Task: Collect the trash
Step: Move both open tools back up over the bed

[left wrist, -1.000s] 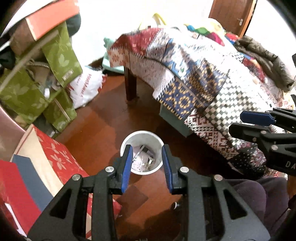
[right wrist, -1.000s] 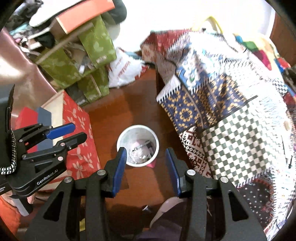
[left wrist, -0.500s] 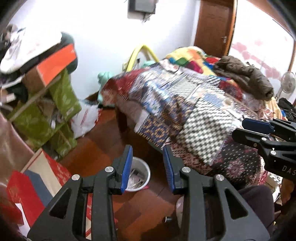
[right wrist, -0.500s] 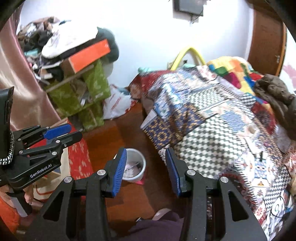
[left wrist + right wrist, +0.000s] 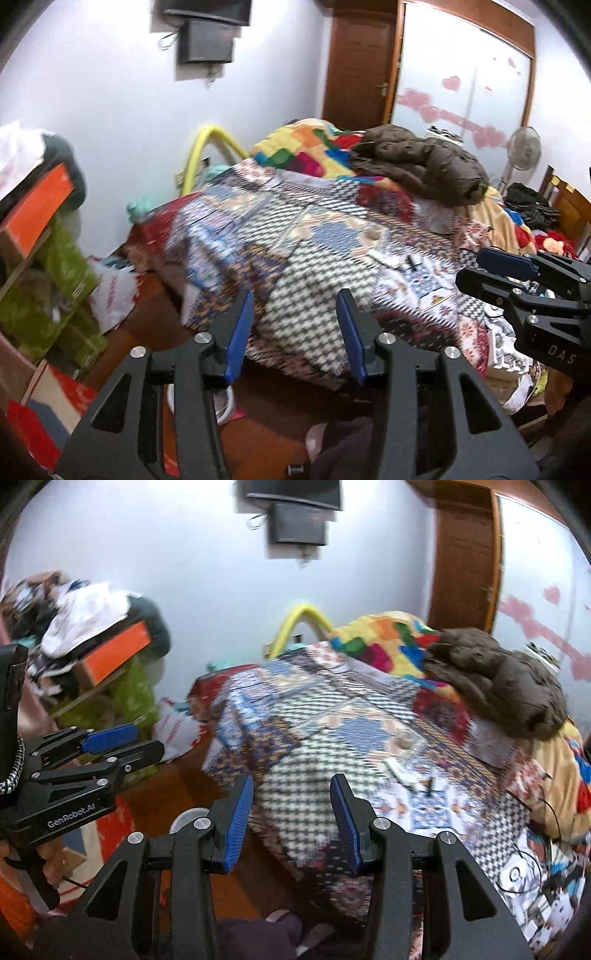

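My left gripper (image 5: 295,328) is open and empty, raised over the near edge of the bed. My right gripper (image 5: 291,812) is open and empty beside it, also facing the bed. The white trash bin (image 5: 225,402) is on the floor below, mostly hidden behind the left gripper; its rim also shows in the right wrist view (image 5: 184,821). On the patchwork quilt (image 5: 314,258) lie small bits: a crumpled wad (image 5: 373,233), a pale strip (image 5: 376,256) and a small dark item (image 5: 413,263). The wad (image 5: 404,743) and strip (image 5: 397,768) show in the right wrist view too.
A brown jacket (image 5: 424,166) lies at the far end of the bed. Green boxes (image 5: 55,295) and an orange box (image 5: 33,206) are stacked at the left by the wall. A white plastic bag (image 5: 114,295) sits on the wooden floor. A fan (image 5: 522,147) stands at the far right.
Both grippers have tilted up from looking down at the bin on the floor to facing across the bed. The bin has dropped to the bottom of both views. Both stayed open.
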Available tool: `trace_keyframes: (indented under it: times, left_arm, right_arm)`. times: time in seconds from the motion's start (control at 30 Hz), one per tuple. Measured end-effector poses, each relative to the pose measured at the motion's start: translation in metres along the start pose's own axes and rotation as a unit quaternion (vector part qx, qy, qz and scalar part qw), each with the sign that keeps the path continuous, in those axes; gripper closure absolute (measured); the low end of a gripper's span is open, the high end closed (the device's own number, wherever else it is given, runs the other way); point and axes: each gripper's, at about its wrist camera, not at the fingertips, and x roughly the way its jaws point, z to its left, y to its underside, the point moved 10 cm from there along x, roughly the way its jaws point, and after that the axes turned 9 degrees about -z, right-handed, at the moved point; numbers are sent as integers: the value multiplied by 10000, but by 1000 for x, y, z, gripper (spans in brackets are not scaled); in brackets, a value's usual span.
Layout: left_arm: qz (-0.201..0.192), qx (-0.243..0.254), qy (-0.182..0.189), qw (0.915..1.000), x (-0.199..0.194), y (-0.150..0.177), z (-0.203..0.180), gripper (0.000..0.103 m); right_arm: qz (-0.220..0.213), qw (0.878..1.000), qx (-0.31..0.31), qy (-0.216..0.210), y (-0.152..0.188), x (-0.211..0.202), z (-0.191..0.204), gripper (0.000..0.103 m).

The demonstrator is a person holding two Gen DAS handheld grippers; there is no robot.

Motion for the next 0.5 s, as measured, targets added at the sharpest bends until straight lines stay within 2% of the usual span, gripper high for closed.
trace_keyframes:
  times: [0.17, 0.5]
  left_arm:
    - [72, 224, 286, 9993, 38, -14, -49, 48]
    - [619, 390, 738, 9946, 149, -7, -120, 48]
  right_arm:
    - [41, 9983, 401, 413, 8, 1, -66, 62]
    - [612, 9830, 1228, 1218, 61, 30, -198, 62]
